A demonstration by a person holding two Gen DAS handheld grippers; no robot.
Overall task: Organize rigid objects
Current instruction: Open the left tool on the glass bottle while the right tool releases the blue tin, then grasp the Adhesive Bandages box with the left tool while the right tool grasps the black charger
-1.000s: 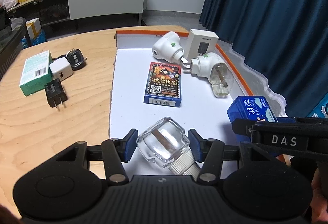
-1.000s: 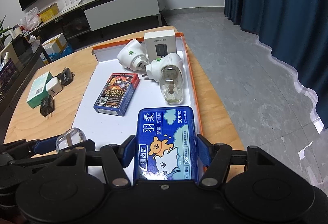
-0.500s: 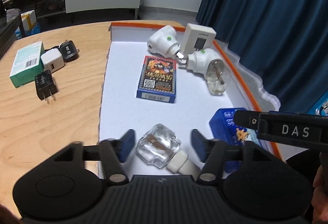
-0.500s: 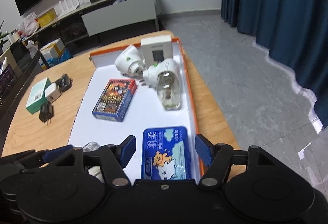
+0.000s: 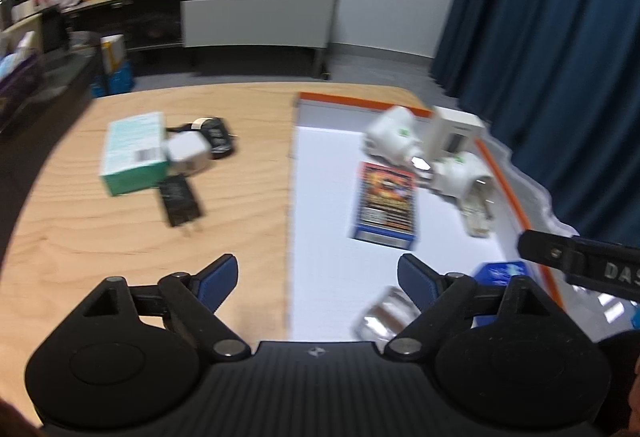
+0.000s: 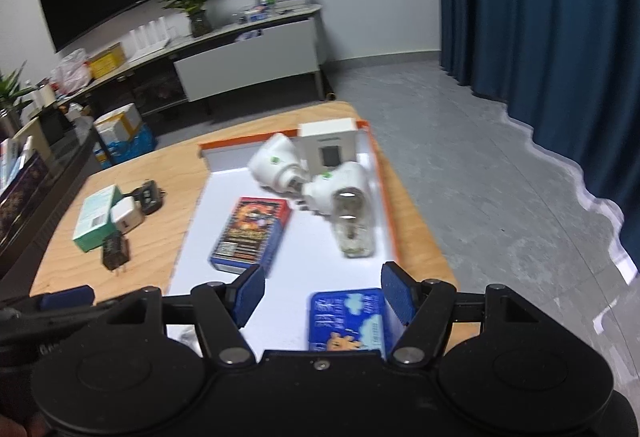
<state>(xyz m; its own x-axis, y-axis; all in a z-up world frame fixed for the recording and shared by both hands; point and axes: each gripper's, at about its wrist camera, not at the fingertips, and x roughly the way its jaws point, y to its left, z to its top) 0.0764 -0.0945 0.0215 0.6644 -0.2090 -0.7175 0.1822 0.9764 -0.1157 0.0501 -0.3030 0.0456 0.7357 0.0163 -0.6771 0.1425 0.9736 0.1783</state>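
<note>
Both claws, left (image 5: 318, 283) and right (image 6: 323, 292), are released; four items at 10 o'clock, including the green box (image 5: 134, 152), remain outside the tray (image 5: 320, 205).

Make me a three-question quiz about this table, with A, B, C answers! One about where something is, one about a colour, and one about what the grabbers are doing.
1. Where does the card box lie?
A. on the white tray
B. on the bare wood
C. on the floor

2. What colour is the tray's rim?
A. green
B. orange
C. purple

3. How are the two grippers?
A. both shut on things
B. one open, one shut
C. both open, holding nothing

Answers:
1. A, the card box rests flat on the white tray, beside the white plug-in devices.
2. B, an orange edge runs along the tray's far and right sides.
3. C, the left gripper and right gripper both have their blue pads spread wide; the blue tin and clear bottle lie on the tray, not squeezed.
</note>
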